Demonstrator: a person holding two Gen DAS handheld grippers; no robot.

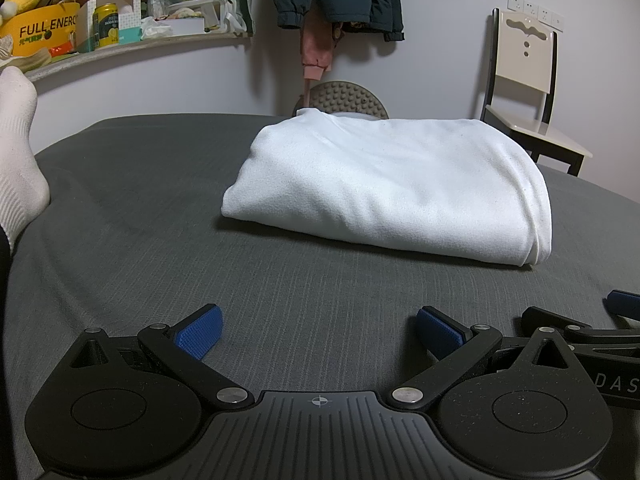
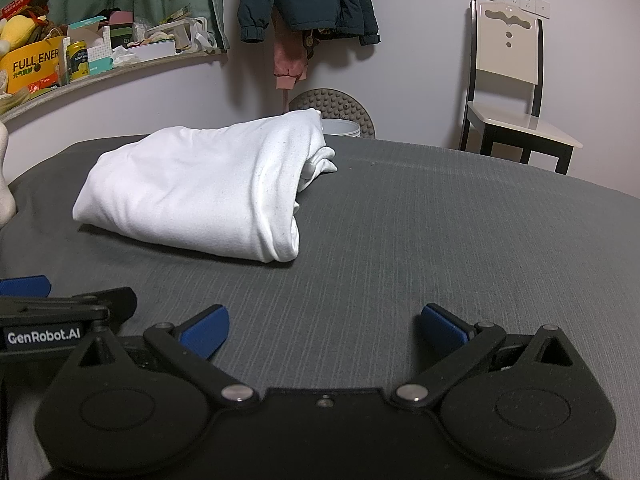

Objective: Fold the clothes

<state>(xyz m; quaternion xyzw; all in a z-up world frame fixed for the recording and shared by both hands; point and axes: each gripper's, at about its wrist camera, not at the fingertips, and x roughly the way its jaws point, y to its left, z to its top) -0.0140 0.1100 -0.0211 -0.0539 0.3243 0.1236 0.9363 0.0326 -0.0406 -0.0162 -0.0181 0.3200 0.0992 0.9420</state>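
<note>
We have the garment [image 1: 384,184] in the centre right of the left view, a white bundle folded into a thick pad on the grey bed [image 1: 160,240]. In the right view the same garment [image 2: 192,192] sits left of centre, and there we see its open end: stacked layers and a loose bit of fabric poking out at the far corner. It looks soft, limp and light, a knit cloth that will sag and slide apart if we lift one layer alone. We judge the best hold to be at the near corners, pinching all the layers together, or along the rounded fold on the near edge.

Now the claws. Our left gripper [image 1: 318,330] sits low in the bottom of its frame, blue pads spread wide, holding nothing, the bundle well ahead and slightly to the right. Our right gripper [image 2: 324,326] is the same: wide apart, empty, with the bundle ahead in the upper left of its frame. Both rest apart from the cloth, side by side.

A socked foot [image 1: 18,152] rests at the left edge, a chair [image 2: 516,92] stands upper right.
</note>
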